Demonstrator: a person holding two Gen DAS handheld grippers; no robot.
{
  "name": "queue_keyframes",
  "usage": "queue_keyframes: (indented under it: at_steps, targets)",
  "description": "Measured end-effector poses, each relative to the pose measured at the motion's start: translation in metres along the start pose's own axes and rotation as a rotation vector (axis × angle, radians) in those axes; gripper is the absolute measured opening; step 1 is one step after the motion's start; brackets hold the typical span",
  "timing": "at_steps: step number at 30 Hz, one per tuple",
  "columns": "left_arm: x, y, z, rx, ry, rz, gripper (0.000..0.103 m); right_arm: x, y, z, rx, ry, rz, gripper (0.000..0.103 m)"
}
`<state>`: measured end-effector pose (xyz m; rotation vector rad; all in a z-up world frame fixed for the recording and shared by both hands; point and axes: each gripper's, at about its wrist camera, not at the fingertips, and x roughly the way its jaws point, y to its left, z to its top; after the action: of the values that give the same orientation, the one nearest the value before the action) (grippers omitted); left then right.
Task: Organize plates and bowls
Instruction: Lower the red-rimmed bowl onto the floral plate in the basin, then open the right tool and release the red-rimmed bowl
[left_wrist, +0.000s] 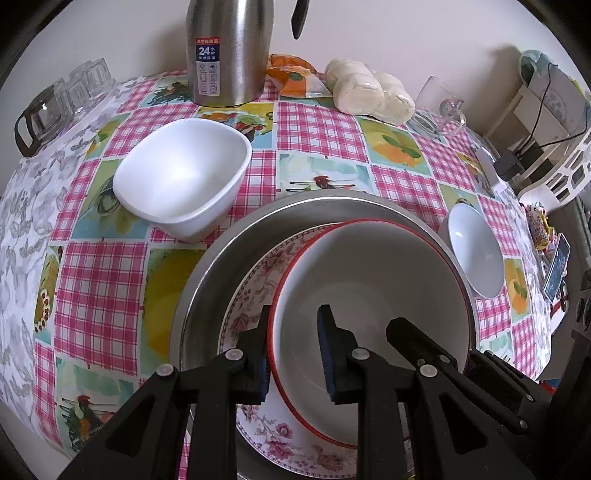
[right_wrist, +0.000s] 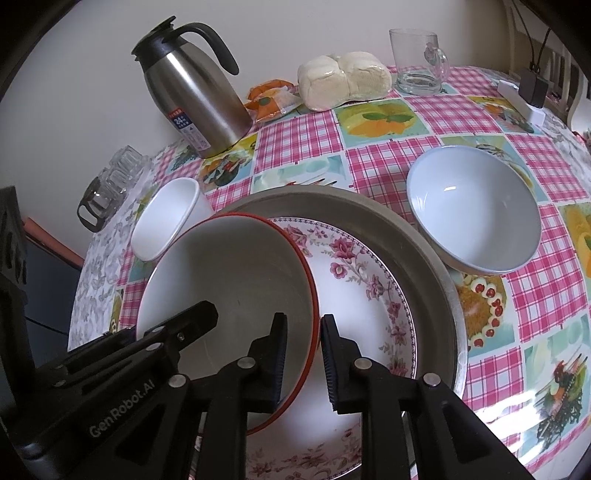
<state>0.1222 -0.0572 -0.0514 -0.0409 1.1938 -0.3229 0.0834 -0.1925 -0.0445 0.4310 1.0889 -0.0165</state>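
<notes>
A white bowl with a red rim (left_wrist: 369, 280) (right_wrist: 229, 273) rests on a pink floral plate (left_wrist: 255, 280) (right_wrist: 354, 280), which lies inside a wide metal pan (left_wrist: 229, 258) (right_wrist: 424, 258). My left gripper (left_wrist: 295, 308) straddles the bowl's left rim, one finger outside and one inside, with a gap showing. My right gripper (right_wrist: 304, 316) straddles the right rim the same way, loosely. A square white bowl (left_wrist: 184, 173) (right_wrist: 166, 218) stands left of the pan. A round pale bowl (left_wrist: 476, 247) (right_wrist: 472, 210) stands to its right.
At the back of the checked tablecloth stand a steel thermos jug (left_wrist: 229, 51) (right_wrist: 192, 99), an orange packet (left_wrist: 291, 77), bagged bread (left_wrist: 369, 88) (right_wrist: 343, 81) and a glass mug (left_wrist: 439, 107) (right_wrist: 417, 62). Glass cups (left_wrist: 74, 88) sit far left. A phone (left_wrist: 557, 266) lies near the right edge.
</notes>
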Motion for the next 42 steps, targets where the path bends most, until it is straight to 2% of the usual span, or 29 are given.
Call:
queue_keyframes:
  at_steps: [5,19,22,25,31,33,35,36,41,42]
  targets:
    - [0.002,0.002,0.001,-0.013,0.006,0.002,0.025,0.001,-0.003,0.001,0.016,-0.002,0.002,0.026]
    - [0.001,0.004,0.000,-0.028,0.004,0.015,0.028,0.001,-0.003,0.000,0.017,-0.008,0.001,0.026]
    - [-0.004,0.004,0.001,-0.023,-0.017,0.027,0.037,-0.004,-0.002,0.000,0.013,-0.035,-0.005,0.027]
    - [-0.013,0.004,0.001,-0.020,-0.048,0.045,0.041,-0.012,-0.002,0.002,0.010,-0.067,-0.017,0.035]
    - [-0.025,0.005,0.005,-0.023,-0.102,0.062,0.045,-0.027,-0.003,0.006,0.012,-0.130,-0.012,0.035]
    - [-0.030,0.007,0.007,-0.038,-0.120,0.067,0.052,-0.032,-0.002,0.007,0.010,-0.151,-0.013,0.036]
    - [-0.034,0.011,0.008,-0.054,-0.137,0.073,0.055,-0.036,-0.004,0.008,0.017,-0.173,-0.018,0.048]
    - [-0.036,0.012,0.009,-0.062,-0.144,0.076,0.055,-0.038,-0.005,0.008,0.023,-0.185,-0.023,0.059]
    - [-0.043,0.020,0.010,-0.092,-0.170,0.093,0.056,-0.041,-0.009,0.010,0.043,-0.202,-0.026,0.066]
    - [-0.043,0.021,0.010,-0.097,-0.170,0.099,0.061,-0.040,-0.010,0.010,0.046,-0.202,-0.027,0.067]
